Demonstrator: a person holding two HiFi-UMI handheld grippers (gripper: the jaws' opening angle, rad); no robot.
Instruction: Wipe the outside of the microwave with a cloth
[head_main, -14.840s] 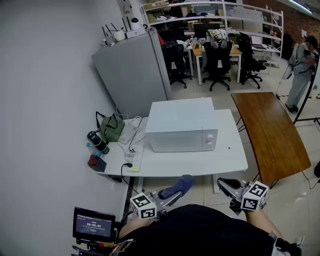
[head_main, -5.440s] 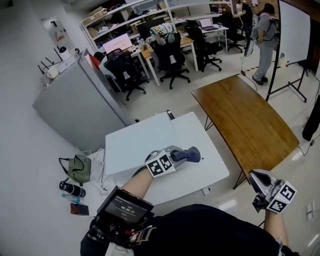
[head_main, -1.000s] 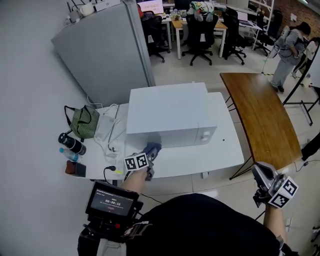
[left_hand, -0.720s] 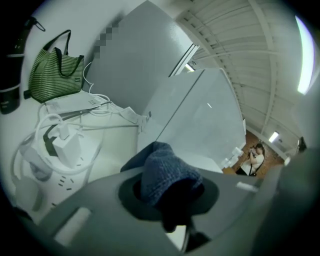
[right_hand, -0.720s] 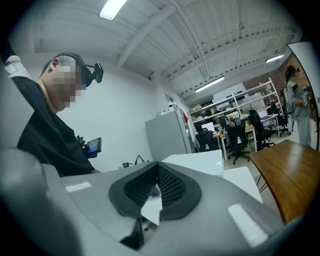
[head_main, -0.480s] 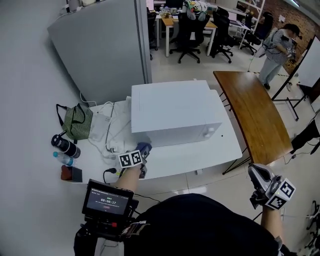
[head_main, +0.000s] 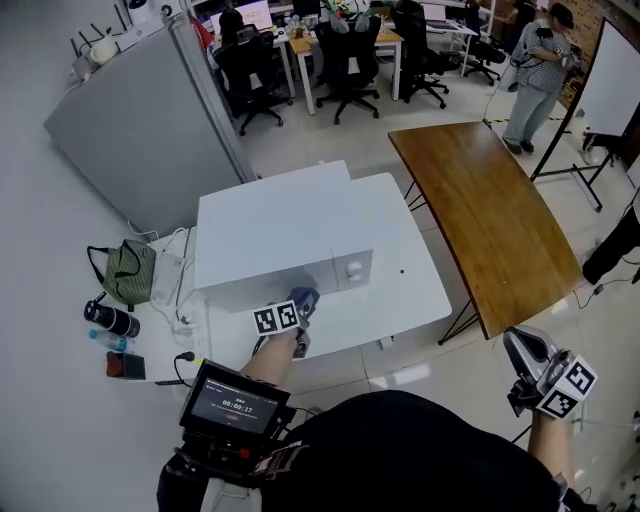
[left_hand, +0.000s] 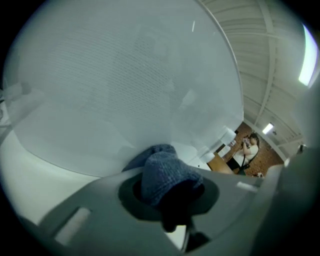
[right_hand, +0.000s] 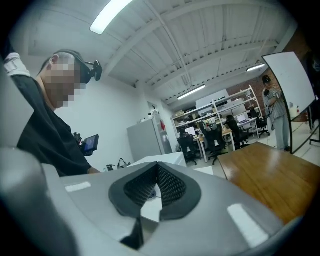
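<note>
My right hand-held gripper (right_hand: 158, 172) hung at my side, clenched on nothing, well apart from the work. My left hand-held gripper (left_hand: 167, 197) stayed clamped on the blue cloth (left_hand: 162, 170), which had slid rightward from the left corner of the microwave (head_main: 270, 235) front and now pressed near the knob (head_main: 353, 269). I judged the front nearly covered, with the sides above the white bench (head_main: 405, 295) left.

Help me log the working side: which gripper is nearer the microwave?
Left. The left gripper holds the cloth against the microwave front; the right gripper hangs shut and empty, well off past the table on the right.
</note>
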